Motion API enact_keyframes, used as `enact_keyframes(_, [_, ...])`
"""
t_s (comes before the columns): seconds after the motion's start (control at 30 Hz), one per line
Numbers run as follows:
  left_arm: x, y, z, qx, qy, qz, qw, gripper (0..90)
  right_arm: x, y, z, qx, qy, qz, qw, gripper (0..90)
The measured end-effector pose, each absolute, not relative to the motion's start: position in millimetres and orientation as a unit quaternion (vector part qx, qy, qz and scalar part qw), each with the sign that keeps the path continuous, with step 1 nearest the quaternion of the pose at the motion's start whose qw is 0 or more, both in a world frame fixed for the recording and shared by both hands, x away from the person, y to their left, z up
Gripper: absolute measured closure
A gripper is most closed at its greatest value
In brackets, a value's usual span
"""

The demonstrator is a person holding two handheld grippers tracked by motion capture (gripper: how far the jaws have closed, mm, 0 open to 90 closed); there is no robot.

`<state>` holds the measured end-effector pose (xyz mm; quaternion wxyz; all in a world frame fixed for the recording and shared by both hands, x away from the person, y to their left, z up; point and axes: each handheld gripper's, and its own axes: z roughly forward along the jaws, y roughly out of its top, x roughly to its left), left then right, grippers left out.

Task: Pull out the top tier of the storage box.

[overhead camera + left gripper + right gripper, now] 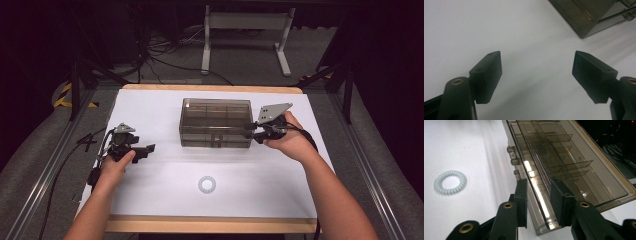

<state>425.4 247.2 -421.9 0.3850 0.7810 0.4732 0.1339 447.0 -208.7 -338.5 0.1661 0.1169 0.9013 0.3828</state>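
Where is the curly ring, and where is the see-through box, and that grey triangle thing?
Curly ring (207,184): high view, on its white coil.
See-through box (215,111): high view, on its smoky lid.
Grey triangle plate (273,111): high view, on the flat plate atop the right hand-held gripper (251,127).

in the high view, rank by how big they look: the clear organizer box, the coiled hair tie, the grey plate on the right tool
1. Organizer box, clearly largest.
2. Grey plate on the right tool.
3. Hair tie, smallest, though the plate sits higher, nearer the camera, so this gap is unsure.

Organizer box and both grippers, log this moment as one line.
right gripper: jaws astride organizer box front corner wall | left gripper: open over table | hair tie: untouched
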Motion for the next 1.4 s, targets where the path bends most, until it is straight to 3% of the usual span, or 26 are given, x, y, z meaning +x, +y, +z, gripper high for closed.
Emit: enact_keyframes(1.4, [424.8, 248.1, -421.3, 0.780, 0.472, 0.134, 0.387, 24.8, 461.9, -171.1, -340.1, 0.066, 0.958, 0.239, 0.141, 79.3])
